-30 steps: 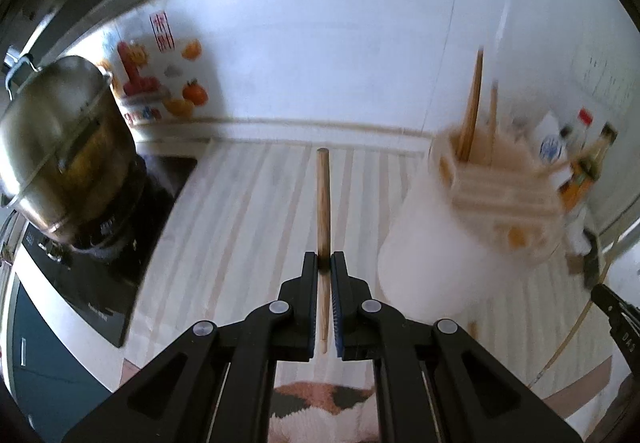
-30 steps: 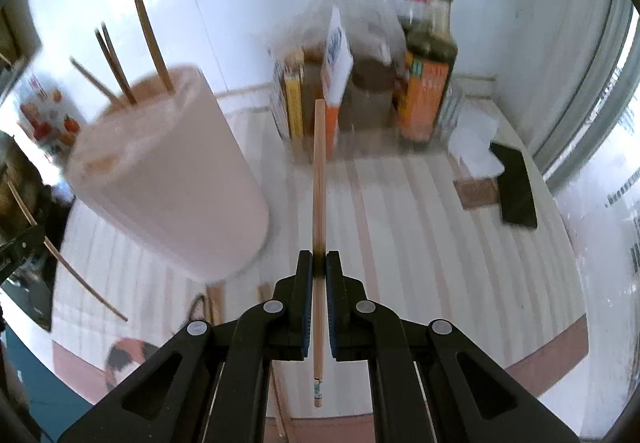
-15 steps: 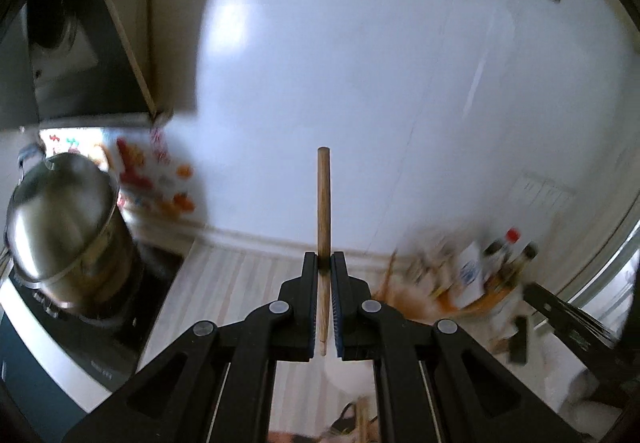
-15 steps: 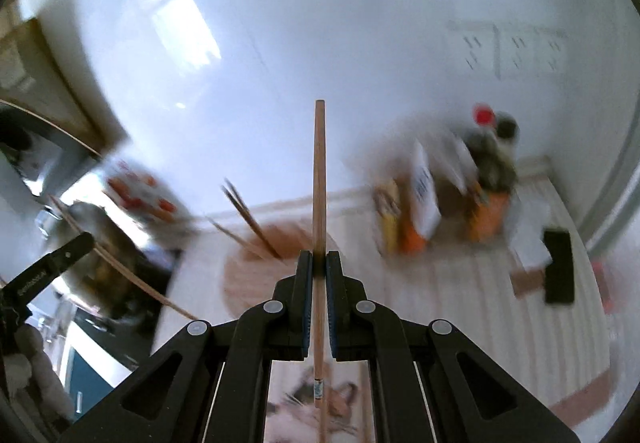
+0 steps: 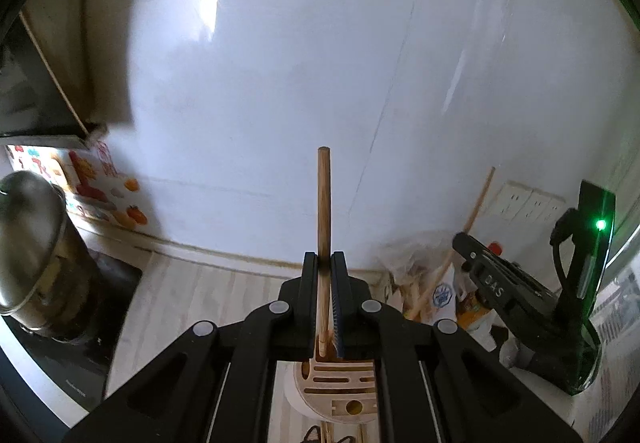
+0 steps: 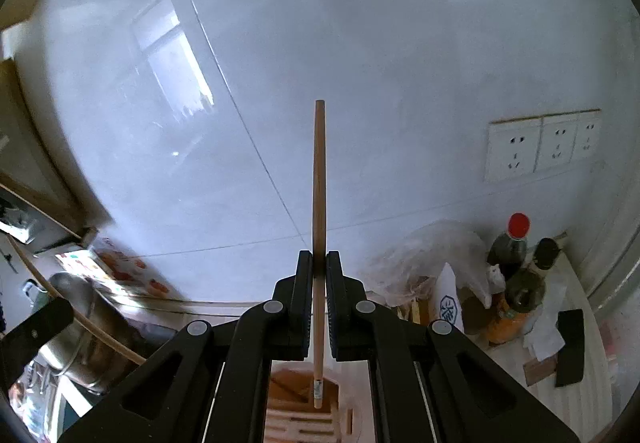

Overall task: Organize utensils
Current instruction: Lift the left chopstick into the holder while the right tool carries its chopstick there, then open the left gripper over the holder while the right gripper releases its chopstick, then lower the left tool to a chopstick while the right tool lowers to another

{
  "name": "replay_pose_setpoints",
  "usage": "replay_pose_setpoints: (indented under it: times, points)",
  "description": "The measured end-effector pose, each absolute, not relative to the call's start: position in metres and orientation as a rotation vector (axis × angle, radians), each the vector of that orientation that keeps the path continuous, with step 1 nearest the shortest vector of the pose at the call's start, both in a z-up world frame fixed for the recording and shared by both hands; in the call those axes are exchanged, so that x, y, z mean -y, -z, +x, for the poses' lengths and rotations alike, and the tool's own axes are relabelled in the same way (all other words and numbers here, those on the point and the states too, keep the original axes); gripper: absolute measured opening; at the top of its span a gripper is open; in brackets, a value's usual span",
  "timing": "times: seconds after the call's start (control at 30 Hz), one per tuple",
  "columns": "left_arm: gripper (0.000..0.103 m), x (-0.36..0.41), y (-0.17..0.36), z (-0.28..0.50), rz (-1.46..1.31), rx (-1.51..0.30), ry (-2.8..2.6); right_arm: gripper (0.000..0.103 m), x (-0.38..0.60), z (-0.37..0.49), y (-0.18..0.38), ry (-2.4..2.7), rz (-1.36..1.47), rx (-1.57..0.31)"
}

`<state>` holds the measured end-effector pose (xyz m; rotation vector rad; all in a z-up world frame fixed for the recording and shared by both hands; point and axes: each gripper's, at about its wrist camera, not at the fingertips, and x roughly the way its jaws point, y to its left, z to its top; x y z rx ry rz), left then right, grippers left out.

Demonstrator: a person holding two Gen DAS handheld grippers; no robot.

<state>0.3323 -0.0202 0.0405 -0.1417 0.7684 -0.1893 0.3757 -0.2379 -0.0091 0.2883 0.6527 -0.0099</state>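
My left gripper (image 5: 324,258) is shut on a wooden chopstick (image 5: 324,203) that stands upright between its pads. Its lower end hangs over the slotted wooden lid of the white utensil holder (image 5: 340,383), low between the fingers. My right gripper (image 6: 319,255) is shut on a second, thinner chopstick (image 6: 319,179), whose lower tip hangs above the same holder (image 6: 296,423). In the left wrist view the right gripper (image 5: 476,263) shows at the right with its chopstick (image 5: 478,207). The left gripper (image 6: 38,325) and its chopstick (image 6: 80,317) appear at the left edge of the right wrist view.
A steel pot (image 5: 28,243) sits on a black cooktop (image 5: 80,355) to the left. Sauce bottles (image 6: 514,247), a plastic bag (image 6: 424,255) and packets crowd the back right corner under wall sockets (image 6: 540,147). A white tiled wall (image 6: 360,43) rises behind the striped counter (image 5: 192,303).
Both grippers have risen and tilted up with their chopsticks. The holder, first large beside each gripper, now lies small and low between the fingers, and the wall fills both views.
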Motion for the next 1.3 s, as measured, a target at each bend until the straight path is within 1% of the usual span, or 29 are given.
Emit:
replay_pose_setpoints:
  times: [0.23,0.3,0.4,0.43,0.47,0.5,0.53,0.57,0.6,0.63,0.7,0.73,0.77,0.87,0.9,1.0,1.07,1.17,1.3]
  points:
    - [0.004,0.033,-0.007,0.347,-0.134,-0.856,0.216,0.007,0.231,0.397,0.053,0.0,0.277,-0.721]
    - [0.005,0.033,-0.007,0.347,-0.138,-0.867,0.227,0.007,0.231,0.398,0.061,-0.02,0.276,-0.741]
    - [0.011,0.032,-0.02,0.341,-0.128,-0.87,0.22,0.007,0.229,0.399,0.069,-0.056,0.266,-0.79]
    - [0.017,0.03,-0.024,0.338,-0.119,-0.86,0.209,0.008,0.231,0.398,0.07,-0.067,0.268,-0.809]
    - [0.031,0.028,-0.028,0.336,-0.111,-0.847,0.196,0.014,0.232,0.397,0.07,-0.069,0.267,-0.825]
    - [0.042,0.023,-0.032,0.334,-0.106,-0.832,0.174,0.028,0.234,0.395,0.068,-0.074,0.267,-0.834]
    - [0.069,0.017,-0.037,0.328,-0.097,-0.813,0.139,0.036,0.236,0.392,0.066,-0.074,0.269,-0.835]
    - [0.081,0.013,-0.039,0.326,-0.093,-0.799,0.121,0.048,0.24,0.387,0.063,-0.066,0.271,-0.834]
    - [0.082,0.006,-0.041,0.321,-0.088,-0.774,0.091,0.052,0.243,0.383,0.06,-0.057,0.276,-0.833]
    - [0.083,0.002,-0.042,0.319,-0.084,-0.764,0.075,0.052,0.248,0.377,0.056,-0.05,0.28,-0.828]
    - [0.092,-0.007,-0.037,0.312,-0.066,-0.764,0.031,0.053,0.255,0.366,0.049,-0.024,0.287,-0.826]
    - [0.103,-0.01,-0.034,0.31,-0.062,-0.771,0.015,0.055,0.26,0.358,0.045,-0.012,0.293,-0.823]
    - [0.103,-0.015,-0.028,0.308,-0.06,-0.776,0.005,0.06,0.263,0.352,0.043,-0.001,0.296,-0.819]
    - [0.103,-0.023,-0.008,0.299,-0.047,-0.814,-0.018,0.066,0.272,0.328,0.039,0.024,0.314,-0.795]
    - [0.103,-0.026,0.004,0.296,-0.045,-0.841,-0.027,0.071,0.274,0.319,0.039,0.034,0.311,-0.784]
    - [0.103,-0.028,0.032,0.287,-0.042,-0.908,-0.032,0.078,0.281,0.299,0.045,0.049,0.326,-0.772]
    - [0.103,-0.027,0.05,0.279,-0.029,-0.941,-0.042,0.081,0.284,0.285,0.052,0.067,0.337,-0.768]
    - [0.103,-0.025,0.077,0.268,-0.024,-0.987,-0.048,0.081,0.285,0.265,0.07,0.095,0.329,-0.773]
    - [0.103,-0.014,0.132,0.251,0.024,-1.098,-0.053,0.081,0.284,0.247,0.11,0.12,0.31,-0.868]
